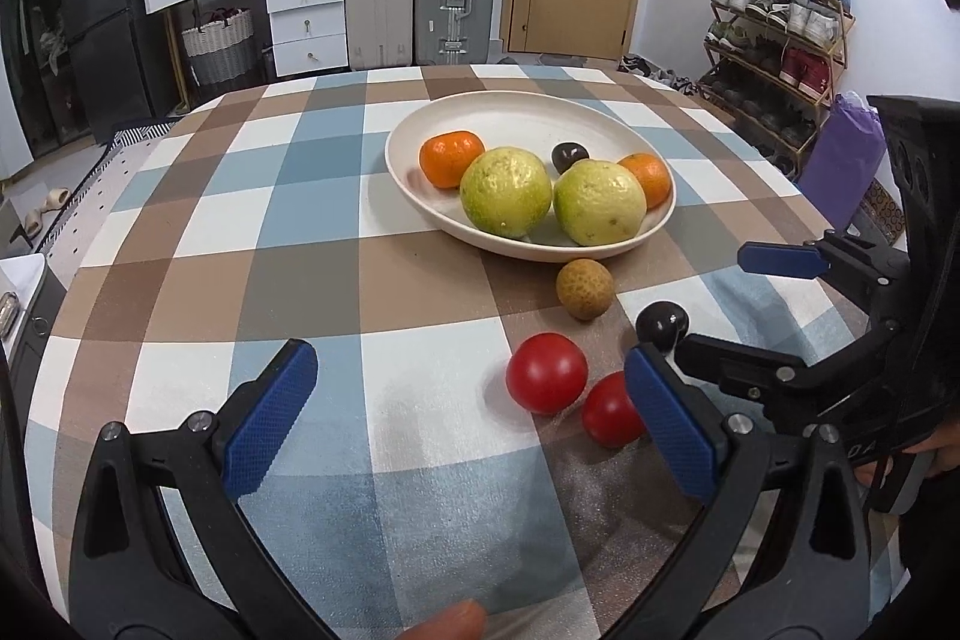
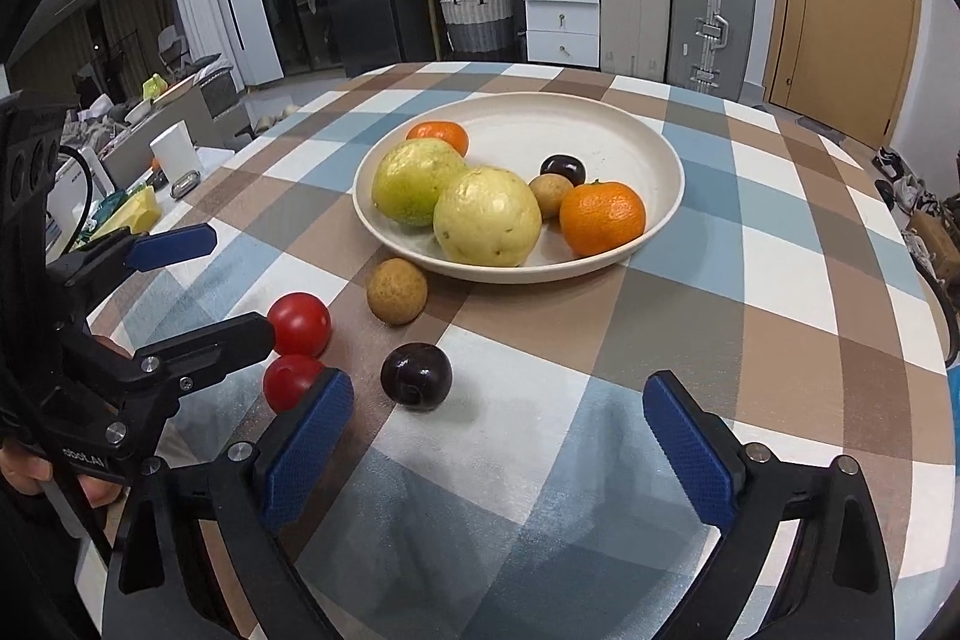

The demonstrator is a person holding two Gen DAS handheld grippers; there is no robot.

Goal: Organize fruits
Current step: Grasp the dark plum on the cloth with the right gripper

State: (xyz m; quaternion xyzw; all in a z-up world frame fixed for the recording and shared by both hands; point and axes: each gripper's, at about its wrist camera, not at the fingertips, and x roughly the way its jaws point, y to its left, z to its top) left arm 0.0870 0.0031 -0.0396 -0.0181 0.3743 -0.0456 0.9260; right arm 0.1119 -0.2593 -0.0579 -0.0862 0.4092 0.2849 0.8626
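Two guavas (image 2: pixel 456 202), two oranges (image 2: pixel 602 217), a dark plum (image 2: pixel 563 169) and a longan (image 2: pixel 551 194) are held in the plate (image 2: pixel 660 148). Both the left gripper (image 1: pixel 474 412) and right gripper (image 2: pixel 498 436) are seen with jaws spread, nothing gripped.

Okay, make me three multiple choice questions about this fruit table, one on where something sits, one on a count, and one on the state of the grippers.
1. Where is the tan fruit nearest the plate?
A. on the cloth beside the plate's rim
B. inside the plate
C. in a gripper

2. How many red tomatoes lie on the cloth?
A. one
B. two
C. four

3. How do the two grippers stand?
A. both shut on fruit
B. one open, one shut
C. both open and empty

Answers:
1 A: the tan fruit lies on the checked cloth just outside the plate.
2 B: one tomato and a second tomato show.
3 C: the left gripper and right gripper have jaws spread with nothing between.
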